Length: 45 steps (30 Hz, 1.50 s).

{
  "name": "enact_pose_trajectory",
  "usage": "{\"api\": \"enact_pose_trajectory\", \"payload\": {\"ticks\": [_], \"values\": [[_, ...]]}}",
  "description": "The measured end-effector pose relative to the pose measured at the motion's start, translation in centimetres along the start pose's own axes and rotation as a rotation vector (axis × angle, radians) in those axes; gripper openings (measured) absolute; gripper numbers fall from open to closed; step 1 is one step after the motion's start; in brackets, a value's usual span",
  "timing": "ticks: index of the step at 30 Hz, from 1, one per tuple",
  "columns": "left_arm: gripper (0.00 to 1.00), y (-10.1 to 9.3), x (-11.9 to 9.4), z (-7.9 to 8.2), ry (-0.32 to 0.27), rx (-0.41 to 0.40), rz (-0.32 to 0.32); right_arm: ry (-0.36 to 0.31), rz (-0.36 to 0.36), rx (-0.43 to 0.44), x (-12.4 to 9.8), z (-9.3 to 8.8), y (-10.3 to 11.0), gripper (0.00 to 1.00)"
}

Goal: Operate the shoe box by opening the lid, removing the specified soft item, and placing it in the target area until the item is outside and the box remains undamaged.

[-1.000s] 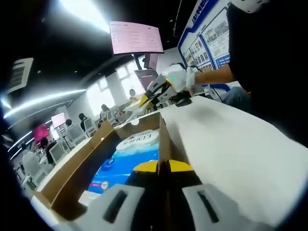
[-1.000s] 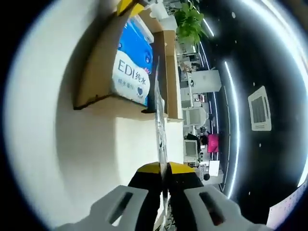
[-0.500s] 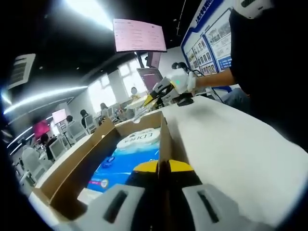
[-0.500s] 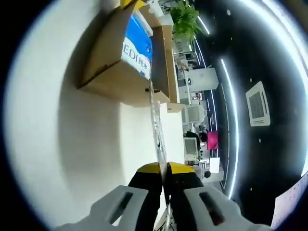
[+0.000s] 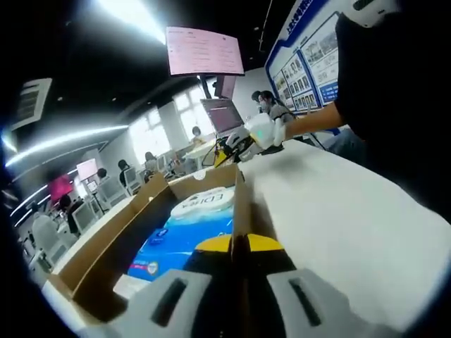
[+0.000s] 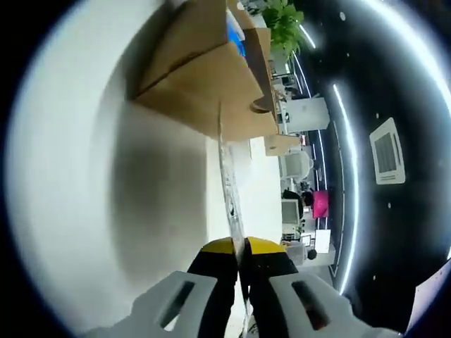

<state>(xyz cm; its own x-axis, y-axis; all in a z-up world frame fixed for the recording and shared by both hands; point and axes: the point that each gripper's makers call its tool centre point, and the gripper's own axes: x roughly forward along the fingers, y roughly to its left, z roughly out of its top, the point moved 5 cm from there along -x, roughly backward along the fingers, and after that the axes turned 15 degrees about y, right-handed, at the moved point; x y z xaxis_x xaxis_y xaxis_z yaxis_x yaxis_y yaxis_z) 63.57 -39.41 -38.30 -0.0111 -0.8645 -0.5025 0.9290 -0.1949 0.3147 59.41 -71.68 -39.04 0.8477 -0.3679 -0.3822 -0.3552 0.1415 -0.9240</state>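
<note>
An open brown shoe box lies on the white table, and a blue and white soft pack rests inside it. My left gripper is shut on the box's right side wall. Past the far end of the box a gloved hand holds my right gripper low over the table. In the right gripper view the right gripper is shut on a thin pale sheet, seen edge-on. The sheet runs up to the box's outer end wall. A sliver of the blue pack shows above that wall.
A person in dark clothes stands at the table's right side. Desks, chairs and seated people fill the room behind the box. A green plant stands beyond it. White tabletop spreads left of the sheet.
The right gripper has sunk toward the table with the sheet, so its view now meets the box's outer end wall instead of the inside. The left gripper keeps its hold.
</note>
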Motion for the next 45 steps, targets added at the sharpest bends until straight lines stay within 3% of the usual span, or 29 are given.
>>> {"api": "enact_pose_trajectory", "payload": {"ticks": [28,33,45], "values": [[0.06,0.0,0.0,-0.1,0.011,-0.005,-0.003,0.03,0.125,-0.008,2.1,-0.9,3.1,0.05],[0.06,0.0,0.0,-0.1,0.013,-0.001,-0.003,0.034,0.159,0.064,2.0,-1.0,3.0,0.09],[0.06,0.0,0.1,-0.1,0.017,0.001,-0.001,0.054,0.169,0.099,1.2,-1.4,3.0,0.13]]}}
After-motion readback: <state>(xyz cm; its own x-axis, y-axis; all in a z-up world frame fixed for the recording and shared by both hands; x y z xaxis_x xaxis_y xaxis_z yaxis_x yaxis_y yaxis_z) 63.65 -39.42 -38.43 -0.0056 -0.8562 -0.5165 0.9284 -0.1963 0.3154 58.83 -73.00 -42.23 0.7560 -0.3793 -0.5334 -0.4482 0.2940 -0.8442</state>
